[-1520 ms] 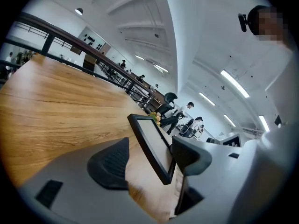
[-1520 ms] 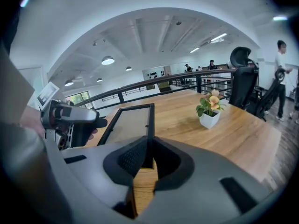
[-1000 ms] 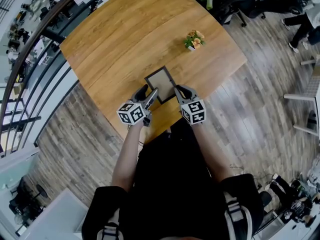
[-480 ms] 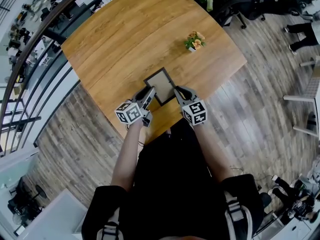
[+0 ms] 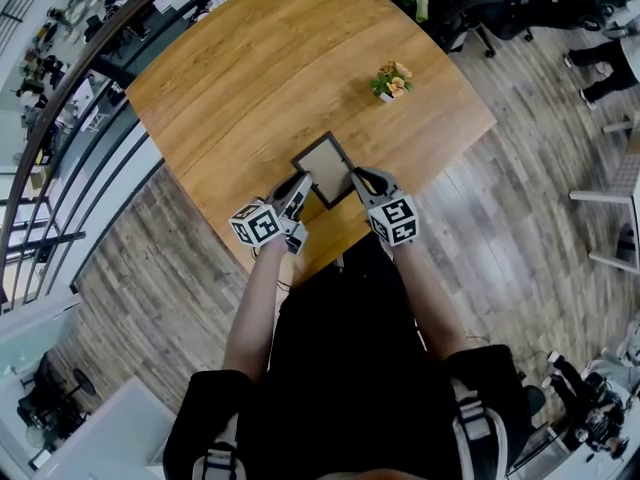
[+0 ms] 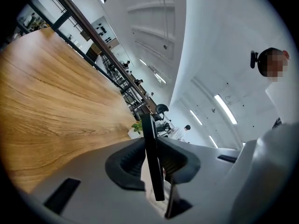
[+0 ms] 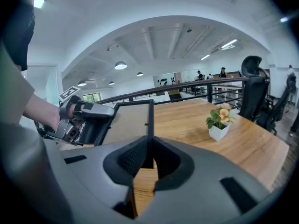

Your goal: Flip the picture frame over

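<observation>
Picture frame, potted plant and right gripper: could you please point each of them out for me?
picture frame [image 5: 325, 166], head view, middle of its beige panel.
potted plant [image 7: 218, 132], right gripper view, front of its white pot.
right gripper [image 5: 357, 179], head view, between its jaws at the frame's right edge.

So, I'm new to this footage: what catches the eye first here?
The dark picture frame at the near edge of the wooden table, gripped on both sides: the right claw clamps one edge, and the left claw has just been closing on the other. A small potted flower stands farther back.
</observation>
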`<state>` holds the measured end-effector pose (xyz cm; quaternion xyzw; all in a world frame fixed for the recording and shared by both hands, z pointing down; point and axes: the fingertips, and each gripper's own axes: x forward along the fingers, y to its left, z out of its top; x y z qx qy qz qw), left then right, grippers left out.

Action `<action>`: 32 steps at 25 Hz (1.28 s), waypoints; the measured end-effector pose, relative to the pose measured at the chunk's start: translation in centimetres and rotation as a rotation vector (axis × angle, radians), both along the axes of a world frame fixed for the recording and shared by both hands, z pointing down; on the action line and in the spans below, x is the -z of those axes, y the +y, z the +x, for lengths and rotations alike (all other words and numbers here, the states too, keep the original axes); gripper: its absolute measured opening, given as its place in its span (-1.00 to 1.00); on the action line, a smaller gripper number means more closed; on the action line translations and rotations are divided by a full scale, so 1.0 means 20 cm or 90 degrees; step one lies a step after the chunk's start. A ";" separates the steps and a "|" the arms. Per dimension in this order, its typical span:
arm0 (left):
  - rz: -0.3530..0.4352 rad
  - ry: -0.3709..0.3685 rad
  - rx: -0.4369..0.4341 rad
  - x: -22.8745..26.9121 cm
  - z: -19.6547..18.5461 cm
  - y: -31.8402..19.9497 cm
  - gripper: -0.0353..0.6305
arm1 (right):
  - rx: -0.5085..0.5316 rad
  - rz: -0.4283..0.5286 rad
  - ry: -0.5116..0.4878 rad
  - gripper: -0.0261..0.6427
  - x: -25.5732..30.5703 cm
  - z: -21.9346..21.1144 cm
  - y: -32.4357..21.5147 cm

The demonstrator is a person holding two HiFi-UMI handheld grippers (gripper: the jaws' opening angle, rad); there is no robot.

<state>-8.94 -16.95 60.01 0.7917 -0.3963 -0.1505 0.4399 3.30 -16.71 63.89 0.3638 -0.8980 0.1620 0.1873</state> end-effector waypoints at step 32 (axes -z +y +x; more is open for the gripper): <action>-0.031 0.023 -0.005 0.02 0.07 0.02 -0.67 | 0.015 0.050 0.064 -0.76 0.04 0.05 -0.08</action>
